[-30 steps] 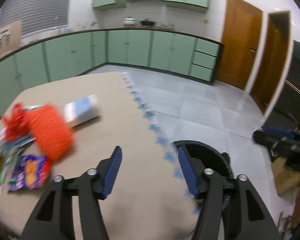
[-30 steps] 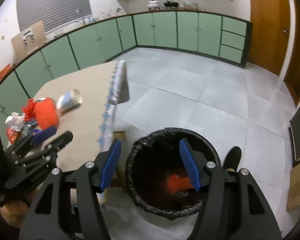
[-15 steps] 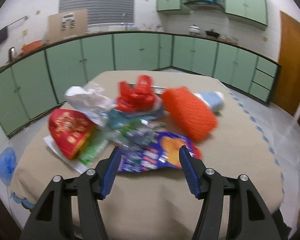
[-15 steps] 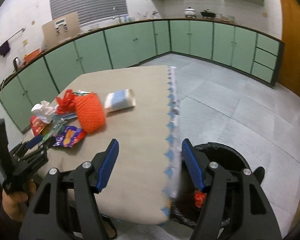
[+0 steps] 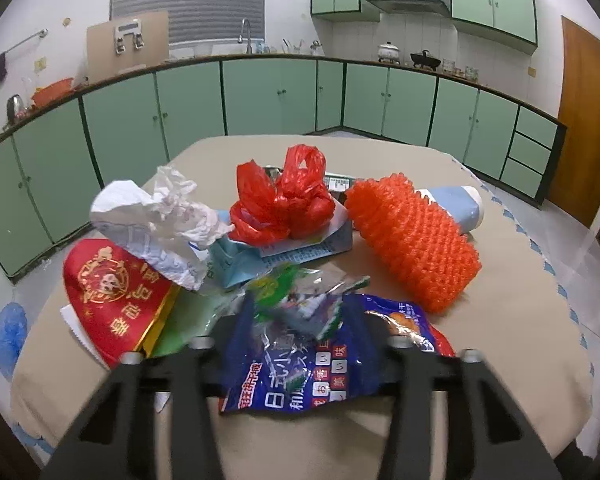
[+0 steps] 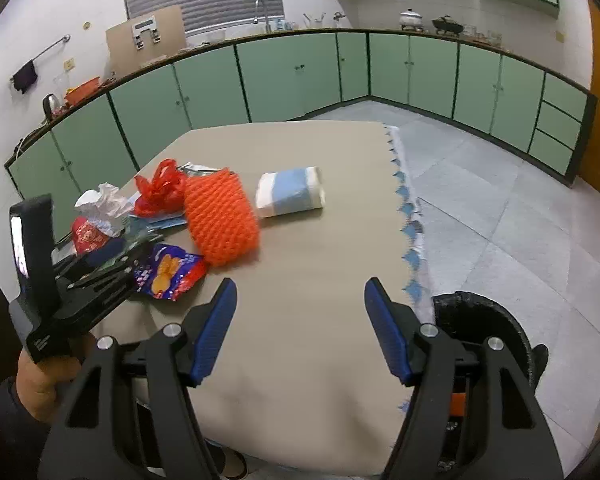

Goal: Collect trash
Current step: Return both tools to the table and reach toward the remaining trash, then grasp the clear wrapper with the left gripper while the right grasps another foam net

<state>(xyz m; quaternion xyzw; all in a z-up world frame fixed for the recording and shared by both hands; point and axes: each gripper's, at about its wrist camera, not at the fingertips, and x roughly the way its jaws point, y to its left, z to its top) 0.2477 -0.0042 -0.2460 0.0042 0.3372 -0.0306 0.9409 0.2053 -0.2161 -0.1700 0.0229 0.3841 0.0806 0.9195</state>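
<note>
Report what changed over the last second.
The left tool swung from the table edge toward the trash and now straddles the blue snack wrapper, open. The right tool moved from above the bin to over the table, open and empty. The orange net stayed put.

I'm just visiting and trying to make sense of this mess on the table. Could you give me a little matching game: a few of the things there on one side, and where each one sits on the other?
Things:
1. orange foam net
2. blue and white pack
3. black bin
4. blue snack wrapper

Places:
A. on the floor beside the table
B. lying alone, apart from the pile on the side towards the floor
C. between the open left claw fingers
D. between the red plastic bag and the pack

Pairs: 1-D, 2-B, 3-A, 4-C
</note>
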